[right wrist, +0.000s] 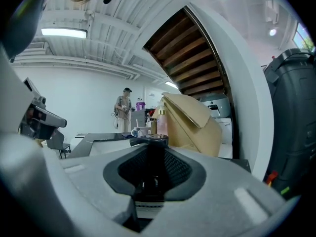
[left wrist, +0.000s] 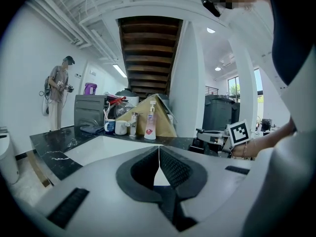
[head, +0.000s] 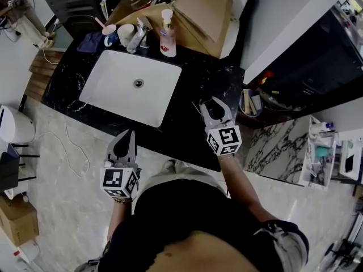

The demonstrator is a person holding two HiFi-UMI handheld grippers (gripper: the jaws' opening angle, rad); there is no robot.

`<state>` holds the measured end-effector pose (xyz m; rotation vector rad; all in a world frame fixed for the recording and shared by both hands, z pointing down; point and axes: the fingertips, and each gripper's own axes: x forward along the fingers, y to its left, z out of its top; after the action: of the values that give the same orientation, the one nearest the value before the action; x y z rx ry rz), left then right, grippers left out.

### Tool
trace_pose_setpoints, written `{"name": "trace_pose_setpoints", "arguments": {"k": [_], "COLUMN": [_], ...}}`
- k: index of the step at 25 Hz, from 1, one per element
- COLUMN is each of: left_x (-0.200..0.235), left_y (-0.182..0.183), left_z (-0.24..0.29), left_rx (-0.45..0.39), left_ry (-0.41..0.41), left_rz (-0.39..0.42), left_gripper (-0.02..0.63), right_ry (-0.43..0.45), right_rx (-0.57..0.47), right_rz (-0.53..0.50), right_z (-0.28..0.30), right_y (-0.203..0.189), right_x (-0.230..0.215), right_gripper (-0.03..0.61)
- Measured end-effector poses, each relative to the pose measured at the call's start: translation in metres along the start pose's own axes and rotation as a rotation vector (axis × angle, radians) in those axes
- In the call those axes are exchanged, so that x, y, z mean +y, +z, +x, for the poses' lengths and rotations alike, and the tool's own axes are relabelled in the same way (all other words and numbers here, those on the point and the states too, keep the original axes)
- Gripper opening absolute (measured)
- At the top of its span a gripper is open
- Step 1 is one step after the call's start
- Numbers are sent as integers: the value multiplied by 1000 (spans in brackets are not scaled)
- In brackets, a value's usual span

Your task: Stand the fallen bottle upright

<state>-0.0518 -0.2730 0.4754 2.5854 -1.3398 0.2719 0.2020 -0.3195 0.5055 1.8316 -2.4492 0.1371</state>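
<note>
Right gripper [right wrist: 154, 152] grasps the dark bottle [right wrist: 150, 185] in its jaws, seemingly near upright over the tabletop [head: 67, 79] beside the sink [head: 122, 98]; best settle its base flat before releasing, with the left gripper [left wrist: 159, 151], jaws closed and empty, held clear.

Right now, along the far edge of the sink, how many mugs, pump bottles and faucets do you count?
Mugs: 2
Pump bottles: 1
Faucets: 1
Total: 4
</note>
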Motion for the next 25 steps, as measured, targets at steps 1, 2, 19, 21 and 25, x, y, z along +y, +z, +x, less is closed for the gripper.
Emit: {"name": "trace_pose_setpoints", "arguments": {"k": [1,2,19,21,25], "left_x": [-3,-7,-77,-82,-86], "left_y": [-1,-2,9,12,10], "left_z": [2,4,48,51,52], "left_rx": [6,13,-27,-54,-60], "left_ry": [-10,-21,-259,-259,-255], "left_rz": [0,2,54,66,57], "left_gripper": [5,5,5,5,5], "right_ry": [5,8,-173,-182,-194], "right_rx": [-1,3,0,-29,-25], "right_rz": [4,8,58,35,12], "right_z": [0,-1,-130,-142,-156], "right_y": [-1,-2,13,18,21], "right_x": [1,1,-4,-3,4], "right_gripper": [87,87,104,104,104]}}
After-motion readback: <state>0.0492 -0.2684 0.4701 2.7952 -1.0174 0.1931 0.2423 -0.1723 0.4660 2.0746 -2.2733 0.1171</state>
